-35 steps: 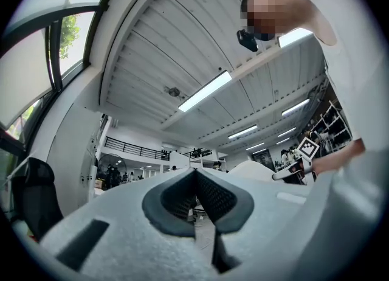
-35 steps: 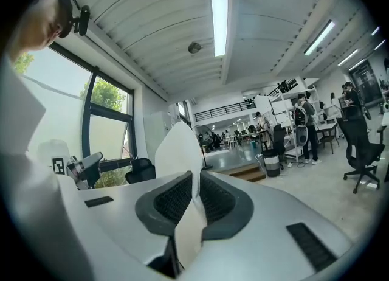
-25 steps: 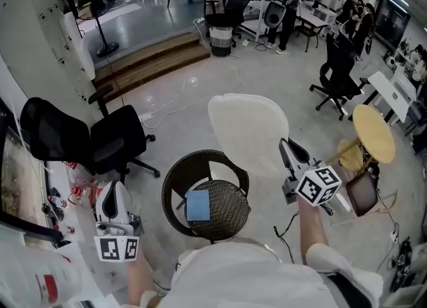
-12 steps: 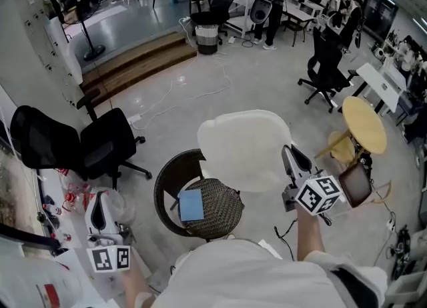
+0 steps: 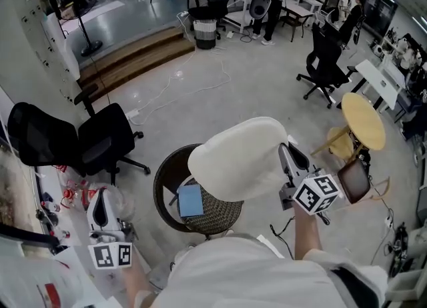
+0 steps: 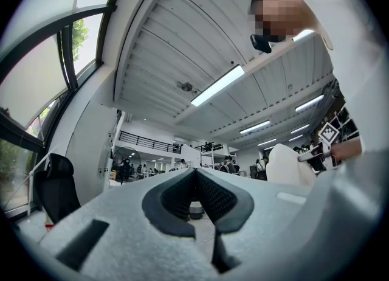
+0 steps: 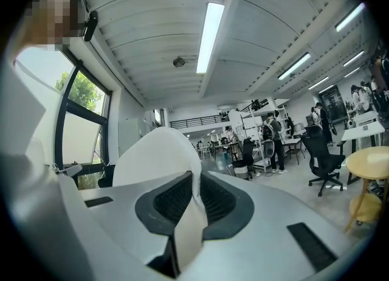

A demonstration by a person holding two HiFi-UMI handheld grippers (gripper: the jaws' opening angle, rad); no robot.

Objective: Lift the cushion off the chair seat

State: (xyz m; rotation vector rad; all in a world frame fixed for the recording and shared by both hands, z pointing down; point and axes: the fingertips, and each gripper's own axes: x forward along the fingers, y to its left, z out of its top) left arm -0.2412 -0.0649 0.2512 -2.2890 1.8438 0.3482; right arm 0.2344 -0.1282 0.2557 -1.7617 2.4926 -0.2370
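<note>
Right gripper (image 7: 193, 179) pinching edge of cream cushion (image 5: 235, 159); cushion held up at frame centre, over round wicker chair seat (image 5: 225, 217); blue square object (image 5: 191, 201) lying on seat; left gripper (image 6: 196, 175) pressed together, empty, lower left of head view, below black office chair (image 5: 100, 141).

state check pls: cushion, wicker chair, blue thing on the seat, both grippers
Cream rounded cushion: held by its edge, up off the seat.
Dark round woven wicker chair: upright, seat partly uncovered.
Blue square pad: lying flat on the chair seat.
Right gripper: shut on the cushion's edge.
Left gripper: shut, nothing between the jaws, off to the side of the chair.
</note>
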